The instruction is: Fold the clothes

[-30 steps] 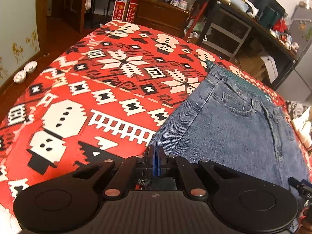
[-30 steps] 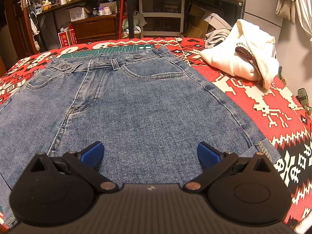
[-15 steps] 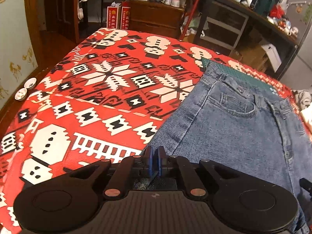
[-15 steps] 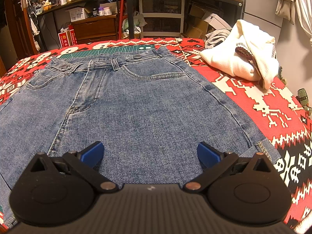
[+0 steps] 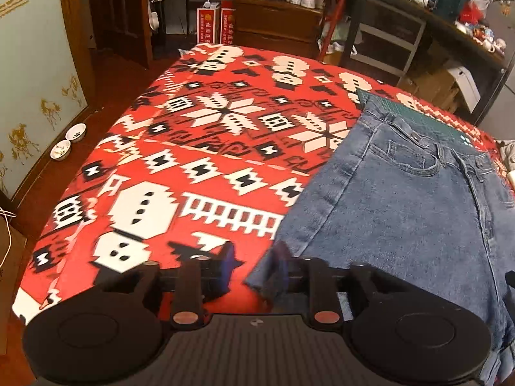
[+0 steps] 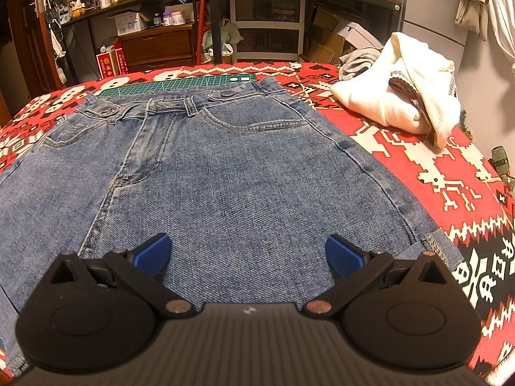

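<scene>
Here, flat twill denim shorts (image 6: 231, 173), woven red blanket (image 5: 193, 148), both tools (image 6: 248, 254) parted.

I count one pair of denim shorts (image 6: 231, 173), one red patterned blanket (image 5: 180, 167), one green cutting mat (image 6: 180, 81) at the shorts' 12 o'clock, one cream sweater (image 6: 399, 96) at 2 o'clock, one grey garment (image 6: 359, 61) behind it. Two small bowls (image 5: 68, 141) on the floor at 9 o'clock, two red boxes (image 5: 217, 25) at 12.
</scene>
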